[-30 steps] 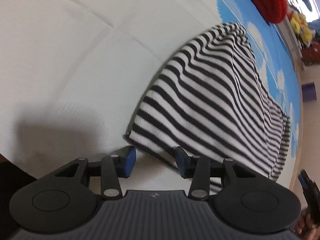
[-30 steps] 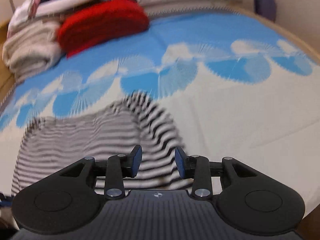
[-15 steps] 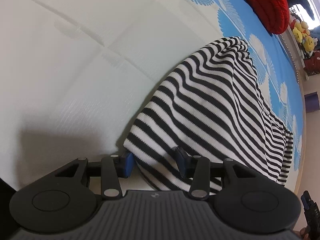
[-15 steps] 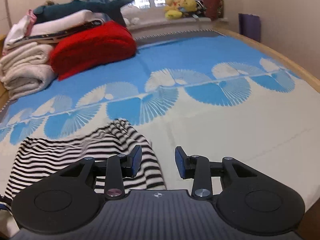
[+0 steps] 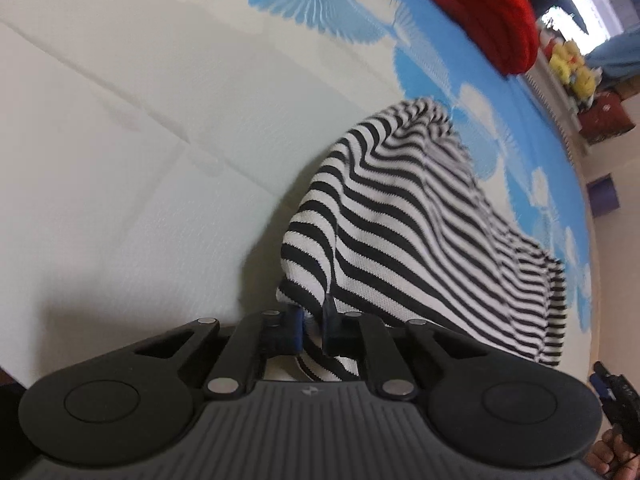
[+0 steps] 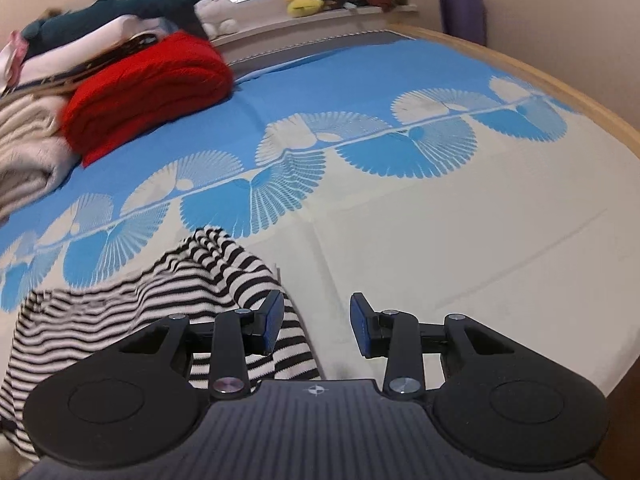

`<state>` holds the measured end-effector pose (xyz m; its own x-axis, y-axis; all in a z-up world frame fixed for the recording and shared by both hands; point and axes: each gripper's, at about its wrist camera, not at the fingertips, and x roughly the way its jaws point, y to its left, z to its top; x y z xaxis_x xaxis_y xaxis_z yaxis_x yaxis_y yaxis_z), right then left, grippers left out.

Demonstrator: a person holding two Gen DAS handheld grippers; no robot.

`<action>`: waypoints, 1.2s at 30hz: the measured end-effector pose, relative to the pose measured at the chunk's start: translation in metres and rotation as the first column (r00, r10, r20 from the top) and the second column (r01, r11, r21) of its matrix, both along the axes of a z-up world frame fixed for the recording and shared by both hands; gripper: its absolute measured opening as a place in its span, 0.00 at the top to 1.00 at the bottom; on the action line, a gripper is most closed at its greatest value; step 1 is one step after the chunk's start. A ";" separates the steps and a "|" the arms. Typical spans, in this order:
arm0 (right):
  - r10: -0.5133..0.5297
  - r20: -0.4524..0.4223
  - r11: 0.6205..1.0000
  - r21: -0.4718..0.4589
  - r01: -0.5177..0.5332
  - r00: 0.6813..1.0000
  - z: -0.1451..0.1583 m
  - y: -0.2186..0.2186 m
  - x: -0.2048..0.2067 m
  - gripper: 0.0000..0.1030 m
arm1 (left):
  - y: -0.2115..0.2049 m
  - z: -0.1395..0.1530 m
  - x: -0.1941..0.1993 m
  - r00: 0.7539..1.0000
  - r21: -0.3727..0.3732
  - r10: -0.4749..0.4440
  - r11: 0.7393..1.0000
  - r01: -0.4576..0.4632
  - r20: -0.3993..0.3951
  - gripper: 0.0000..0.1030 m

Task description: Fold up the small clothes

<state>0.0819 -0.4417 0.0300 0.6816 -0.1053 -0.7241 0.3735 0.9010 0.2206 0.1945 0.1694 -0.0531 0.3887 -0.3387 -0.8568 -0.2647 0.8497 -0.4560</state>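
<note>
The black-and-white striped garment [image 5: 420, 240] lies rumpled on the bed's cream-and-blue cover [image 5: 140, 160], its near corner pulled up off the cover. The left gripper [image 5: 312, 326] has that corner: its jaws have just been closing and now pinch the striped cloth between them. Over on the other side, the right gripper [image 6: 316, 326] hangs just above the garment's opposite edge, jaws apart, nothing between them, the left pad overlapping the stripes. Farther back, a folded red knit [image 6: 148, 88] sits beside a stack of pale blankets [image 6: 28, 152].
</note>
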 end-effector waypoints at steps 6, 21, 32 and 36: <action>-0.037 0.000 0.999 0.036 0.037 0.999 -0.003 0.006 0.006 0.63 | 0.027 0.008 -0.020 0.997 0.085 0.077 0.994 -0.074 -0.025 0.92; 0.038 0.040 0.999 0.024 -0.039 0.998 0.002 0.014 0.012 0.63 | -0.126 0.111 -0.044 0.881 0.267 -0.293 0.943 0.201 0.372 0.93; 0.021 0.097 0.996 0.090 -0.030 0.995 0.005 -0.020 0.004 0.72 | -0.395 0.031 -0.074 0.584 0.219 -0.781 0.624 0.751 0.222 0.87; 0.077 0.089 0.982 0.164 -0.090 0.993 -0.001 -0.024 0.009 0.71 | -0.358 0.047 -0.069 0.575 0.148 -0.774 0.621 0.769 0.264 0.69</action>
<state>0.0907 -0.4656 0.0289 0.7406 0.0724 -0.6680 0.2729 0.8761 0.3975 0.1256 -0.1889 -0.0063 0.2016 -0.6129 -0.7640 0.6286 0.6792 -0.3789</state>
